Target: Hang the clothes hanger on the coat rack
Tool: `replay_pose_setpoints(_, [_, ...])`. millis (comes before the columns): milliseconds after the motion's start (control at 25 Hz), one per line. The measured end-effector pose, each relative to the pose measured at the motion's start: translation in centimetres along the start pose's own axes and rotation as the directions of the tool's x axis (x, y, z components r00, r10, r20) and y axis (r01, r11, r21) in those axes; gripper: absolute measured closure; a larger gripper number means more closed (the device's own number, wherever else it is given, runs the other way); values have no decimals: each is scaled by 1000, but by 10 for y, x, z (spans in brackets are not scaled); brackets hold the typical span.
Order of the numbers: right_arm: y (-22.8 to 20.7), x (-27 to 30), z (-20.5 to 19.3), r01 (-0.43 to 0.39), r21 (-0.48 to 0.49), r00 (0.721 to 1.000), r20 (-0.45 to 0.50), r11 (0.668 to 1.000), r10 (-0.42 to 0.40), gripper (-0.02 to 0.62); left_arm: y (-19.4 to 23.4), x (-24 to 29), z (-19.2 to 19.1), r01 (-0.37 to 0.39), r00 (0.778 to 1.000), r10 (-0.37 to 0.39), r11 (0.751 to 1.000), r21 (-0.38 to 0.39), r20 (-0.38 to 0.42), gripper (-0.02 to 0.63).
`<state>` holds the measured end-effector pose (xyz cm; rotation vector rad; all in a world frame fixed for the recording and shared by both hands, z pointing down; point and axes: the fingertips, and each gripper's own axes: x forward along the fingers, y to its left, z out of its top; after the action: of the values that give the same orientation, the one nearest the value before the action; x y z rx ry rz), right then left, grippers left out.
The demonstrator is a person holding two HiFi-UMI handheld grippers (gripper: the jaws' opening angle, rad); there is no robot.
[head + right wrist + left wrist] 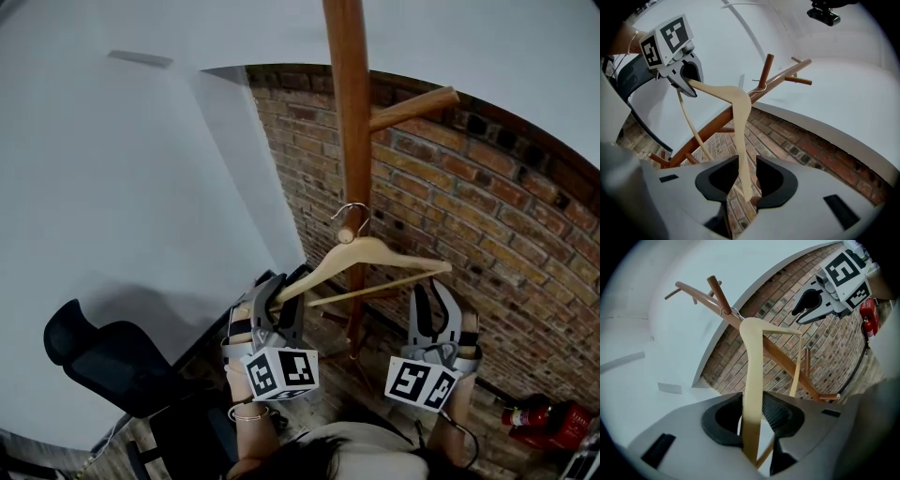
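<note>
A pale wooden clothes hanger (375, 253) hangs by its metal hook (352, 210) on a short peg (348, 233) of the brown wooden coat rack (347, 112). My left gripper (281, 286) has the hanger's left arm (752, 357) between its jaws. They stand open, with a thin gap beside the wood. My right gripper (436, 295) is open around the hanger's right end (736, 98), and brick shows between wood and pad. Each gripper view shows the other gripper: the right gripper (811, 305) and the left gripper (689, 79).
A brick wall (487, 206) stands behind the rack and a white wall (141, 187) to the left. A longer peg (417, 103) sticks out higher up. A black office chair (103, 361) is at lower left, a red fire extinguisher (544, 417) on the floor at lower right.
</note>
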<state>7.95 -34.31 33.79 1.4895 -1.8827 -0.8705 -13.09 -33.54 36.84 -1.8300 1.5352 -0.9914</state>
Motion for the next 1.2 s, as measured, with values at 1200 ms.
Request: replay_pose_setpoints(1200, [17,-78,13,19,-13,999,-25,1000,-19,469,-11,-72,-5,-24,998,25,1000,-7,56,459])
